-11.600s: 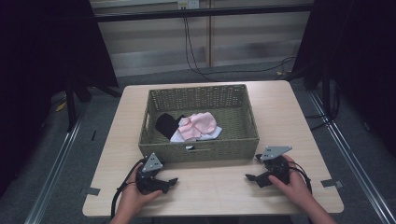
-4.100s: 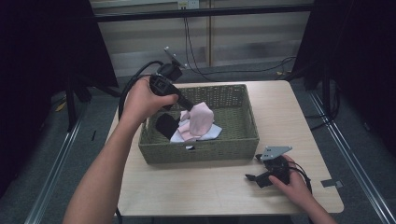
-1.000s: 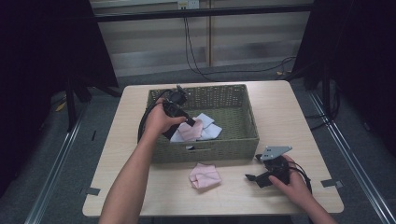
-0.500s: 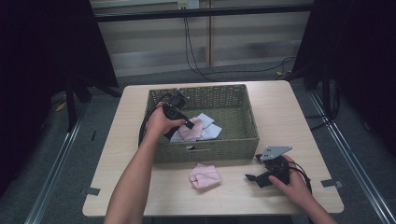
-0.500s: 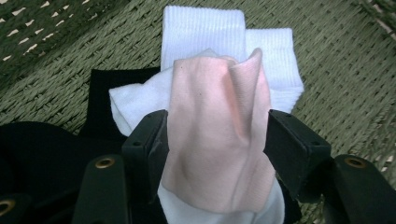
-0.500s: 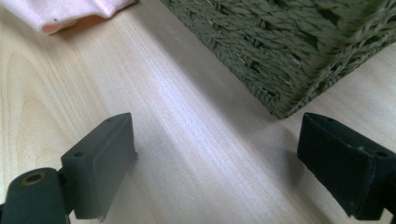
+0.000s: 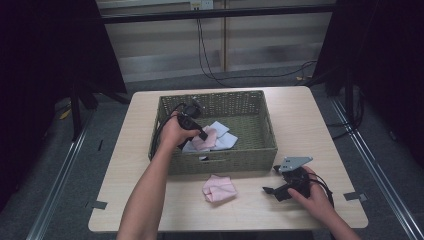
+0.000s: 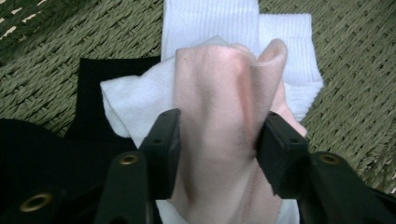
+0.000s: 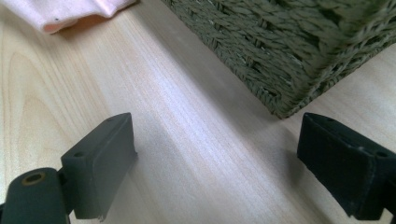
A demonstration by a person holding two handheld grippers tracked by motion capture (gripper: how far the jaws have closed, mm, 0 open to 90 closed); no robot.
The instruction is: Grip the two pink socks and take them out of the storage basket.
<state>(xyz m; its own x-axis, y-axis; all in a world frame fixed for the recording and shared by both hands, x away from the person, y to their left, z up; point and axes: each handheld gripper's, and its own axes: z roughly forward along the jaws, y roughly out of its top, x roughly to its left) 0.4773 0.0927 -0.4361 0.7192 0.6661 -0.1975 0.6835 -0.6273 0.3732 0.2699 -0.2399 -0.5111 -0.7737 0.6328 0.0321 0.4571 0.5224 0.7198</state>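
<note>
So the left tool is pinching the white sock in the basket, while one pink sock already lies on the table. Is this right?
Not quite. The left tool pinches a pink sock, not the white sock under it; the left gripper view shows this. The rest holds: it is in the basket, and another pink sock lies on the table.

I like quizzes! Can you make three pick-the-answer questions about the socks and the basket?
1. Where is the left hand-held gripper?
A in the basket
B on the floor
C on the table's edge

2. What colour is the sock between its jaws?
A green
B pink
C blue

3. The right hand-held gripper is:
A shut on a sock
B open
C shut on the basket

Answers: 1 A, it reaches inside the basket. 2 B, pink cloth is bunched between the jaws. 3 B, its jaws stand wide over the bare table.
</note>
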